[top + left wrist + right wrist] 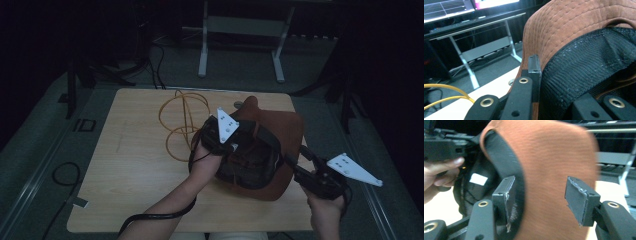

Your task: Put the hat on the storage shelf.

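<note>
Brown suede hat (280,135) with a black mesh lining (250,160) lies at the centre-right of the wooden table (130,165). Left gripper (239,131), at the hat's upper-left rim, pinches brim and lining between its jaws. Right gripper (540,200), at the lower right, has its jaws spread around the brim. Yellow cord (182,117) coils left of the hat.
</note>
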{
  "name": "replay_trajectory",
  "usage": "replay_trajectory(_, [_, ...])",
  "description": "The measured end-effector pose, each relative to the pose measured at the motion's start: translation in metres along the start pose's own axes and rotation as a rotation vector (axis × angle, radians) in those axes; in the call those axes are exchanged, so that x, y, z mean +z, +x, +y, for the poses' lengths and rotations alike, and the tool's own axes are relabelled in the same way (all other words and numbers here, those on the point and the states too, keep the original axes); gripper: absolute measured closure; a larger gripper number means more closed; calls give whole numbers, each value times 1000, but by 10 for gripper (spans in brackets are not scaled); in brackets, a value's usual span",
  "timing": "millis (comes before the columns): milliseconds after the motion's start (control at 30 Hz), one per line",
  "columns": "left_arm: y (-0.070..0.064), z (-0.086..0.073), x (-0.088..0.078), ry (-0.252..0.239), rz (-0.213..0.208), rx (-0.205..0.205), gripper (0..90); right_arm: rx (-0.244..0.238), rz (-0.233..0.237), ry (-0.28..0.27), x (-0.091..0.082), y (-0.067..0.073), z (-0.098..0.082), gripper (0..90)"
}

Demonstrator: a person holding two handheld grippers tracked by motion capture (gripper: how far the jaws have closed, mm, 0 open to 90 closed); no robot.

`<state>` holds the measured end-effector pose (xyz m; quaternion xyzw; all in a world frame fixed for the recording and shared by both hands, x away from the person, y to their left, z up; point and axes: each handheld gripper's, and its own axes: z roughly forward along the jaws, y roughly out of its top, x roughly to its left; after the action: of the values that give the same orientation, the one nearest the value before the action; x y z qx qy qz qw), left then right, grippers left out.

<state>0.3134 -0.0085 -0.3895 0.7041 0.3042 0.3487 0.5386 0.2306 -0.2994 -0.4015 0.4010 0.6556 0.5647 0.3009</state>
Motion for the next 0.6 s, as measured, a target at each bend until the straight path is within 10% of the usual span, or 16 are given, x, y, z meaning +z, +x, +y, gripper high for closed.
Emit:
replay_trajectory(300, [11, -10, -17, -110, -131, 12, 862, 5, -110, 0, -21, -43, 2, 446])
replay_trajectory(600, [21, -15, -27, -256, -328, -32, 861, -21, -33, 54, -7, -52, -5, 470])
